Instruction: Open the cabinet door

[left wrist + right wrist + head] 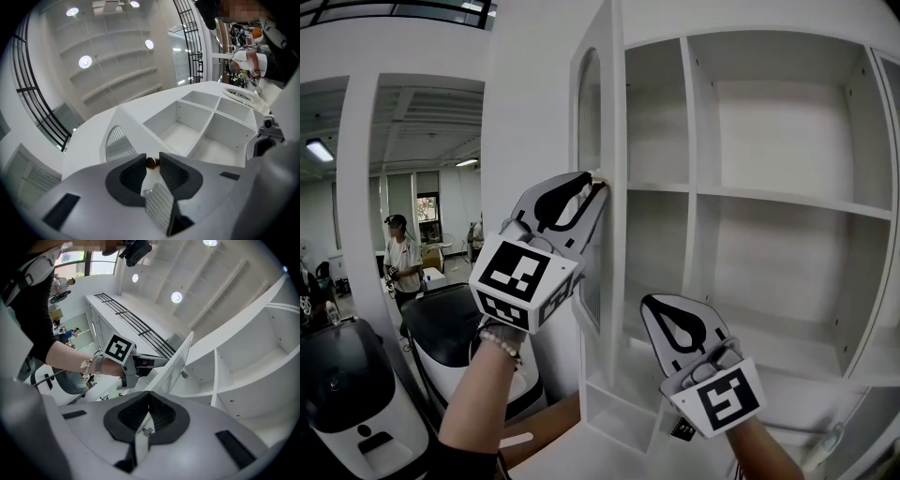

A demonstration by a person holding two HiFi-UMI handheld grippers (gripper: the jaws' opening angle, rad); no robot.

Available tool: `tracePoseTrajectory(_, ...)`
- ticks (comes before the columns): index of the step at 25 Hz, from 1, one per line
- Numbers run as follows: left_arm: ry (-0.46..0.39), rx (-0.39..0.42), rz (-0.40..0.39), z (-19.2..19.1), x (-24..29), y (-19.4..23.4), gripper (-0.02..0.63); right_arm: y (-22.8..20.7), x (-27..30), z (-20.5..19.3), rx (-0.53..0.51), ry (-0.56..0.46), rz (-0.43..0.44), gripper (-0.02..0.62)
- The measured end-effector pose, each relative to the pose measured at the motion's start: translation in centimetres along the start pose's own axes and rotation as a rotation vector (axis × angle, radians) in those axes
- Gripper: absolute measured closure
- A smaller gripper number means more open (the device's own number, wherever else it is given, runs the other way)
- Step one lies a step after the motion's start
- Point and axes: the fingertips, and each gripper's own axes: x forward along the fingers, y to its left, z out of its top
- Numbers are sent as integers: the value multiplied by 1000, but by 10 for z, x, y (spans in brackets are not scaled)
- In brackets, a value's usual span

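Note:
The white cabinet door (591, 112) has an arched slatted panel and stands swung outward, edge-on to me in the head view. A small brass knob (152, 162) on the door's edge sits between the tips of my left gripper (152, 158), whose pads close on it from both sides. In the head view the left gripper (596, 185) reaches up to the knob (600, 180). Lower and to the right, my right gripper (656, 303) is shut and holds nothing, in front of the open cabinet (787, 202). From the right gripper view, the door (176, 364) rises beyond my right gripper (150, 394).
The cabinet holds bare white shelves (769, 347). Two black-and-white machines (347, 394) stand at lower left, with a cardboard box (548, 427) below the left arm. A person (398, 258) stands far back on the left.

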Motion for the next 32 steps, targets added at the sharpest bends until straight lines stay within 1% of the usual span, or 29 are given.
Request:
tracePoseTrajectory(5, -9, -8, 19, 1, -15, 12, 522, 4, 2, 0, 4, 0, 1, 594)
tracePoseTrajectory(11, -4, -6, 67, 4, -38, 31, 523, 12, 6, 4, 16, -11, 13, 594)
tracePoseTrajectory(16, 17, 19, 105, 4, -49, 43, 528, 21, 12, 8, 35, -36, 29, 594)
tracePoseTrajectory(22, 41, 23, 147, 2, -63, 59, 539, 31, 20, 9, 54, -56, 55, 594)
tracePoseTrajectory(32, 110, 72, 207, -5, -85, 83, 563, 63, 42, 20, 115, -137, 122, 594)
